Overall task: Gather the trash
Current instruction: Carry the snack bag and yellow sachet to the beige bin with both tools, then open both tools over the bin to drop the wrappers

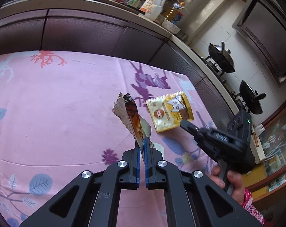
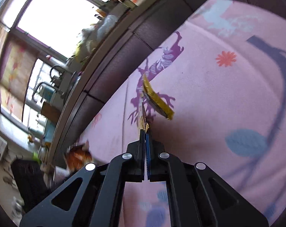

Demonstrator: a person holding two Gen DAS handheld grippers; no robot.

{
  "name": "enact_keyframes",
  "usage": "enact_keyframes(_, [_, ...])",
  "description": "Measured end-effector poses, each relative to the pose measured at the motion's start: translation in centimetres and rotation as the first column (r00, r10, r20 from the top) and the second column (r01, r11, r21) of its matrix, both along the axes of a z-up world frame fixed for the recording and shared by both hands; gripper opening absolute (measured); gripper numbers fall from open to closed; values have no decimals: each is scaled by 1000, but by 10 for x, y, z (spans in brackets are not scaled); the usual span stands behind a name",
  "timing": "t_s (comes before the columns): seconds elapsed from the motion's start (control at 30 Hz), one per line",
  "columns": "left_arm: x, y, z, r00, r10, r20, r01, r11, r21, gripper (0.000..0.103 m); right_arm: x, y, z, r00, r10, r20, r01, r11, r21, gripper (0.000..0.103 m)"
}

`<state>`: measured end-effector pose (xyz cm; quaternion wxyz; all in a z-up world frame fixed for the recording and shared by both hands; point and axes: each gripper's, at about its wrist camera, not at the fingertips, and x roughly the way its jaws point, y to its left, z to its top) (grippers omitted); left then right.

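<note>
In the left wrist view my left gripper [image 1: 143, 140] is shut on a torn orange and silver snack wrapper [image 1: 128, 115], which stands up from the fingertips above the pink patterned cloth [image 1: 58, 104]. Just to its right is a yellow packet [image 1: 168, 113]. My right gripper [image 1: 185, 123] comes in from the right and pinches that packet's near corner. In the right wrist view the right gripper [image 2: 145, 131] is shut on the yellow packet [image 2: 158, 100], seen edge-on and tilted off the cloth [image 2: 218, 94]. The orange wrapper [image 2: 77, 157] is a blur at lower left.
Dark purple cabinet fronts [image 1: 82, 32] run behind the cloth, under a counter crowded with bottles and a white jug [image 1: 152, 5]. Two black woks [image 1: 221, 56] sit on a stove at the right, below a steel hood [image 1: 265, 34]. A hand [image 1: 226, 177] holds the right gripper.
</note>
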<state>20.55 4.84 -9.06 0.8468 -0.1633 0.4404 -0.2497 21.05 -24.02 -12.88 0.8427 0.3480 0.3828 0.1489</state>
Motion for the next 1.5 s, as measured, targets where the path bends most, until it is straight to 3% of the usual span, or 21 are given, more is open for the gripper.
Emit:
enact_keyframes(0.23, [-12,-42,14,995,-95,31,94,995,24,4,-71,-44,20,995,-36,90,44,995,-88,1])
enact_keyframes(0.37, [-16,-86,20,984,-174,42,172,983,58,4,-101,-87,26,988,-104,117,114,990,-85,1])
enact_keyframes(0.6, [-21,-204,38,931,-361,59,353,928,117,4,-155,-196,39,945,-281,169,295,953,-63,1])
enact_keyframes(0.8, [-26,-332,48,858,-509,76,493,855,165,4,-200,-291,39,889,-419,187,440,894,-89,1])
enact_keyframes(1.03, [-19,-459,33,794,-602,91,541,766,348,4,-237,-364,15,828,-538,159,558,820,-126,1])
enact_keyframes(1.1, [-16,-484,29,778,-623,84,553,741,381,4,-239,-368,11,816,-558,152,577,806,-135,1])
enact_keyframes(1.23, [-11,-529,12,739,-669,74,550,664,507,4,-244,-374,7,788,-593,166,615,764,-193,1])
enact_keyframes(1.37, [-8,-551,-7,717,-695,50,537,597,596,4,-236,-376,-1,767,-620,164,641,729,-239,1])
enact_keyframes(1.5, [-7,-565,-24,707,-707,18,542,558,628,4,-221,-372,-9,767,-624,150,637,712,-297,1])
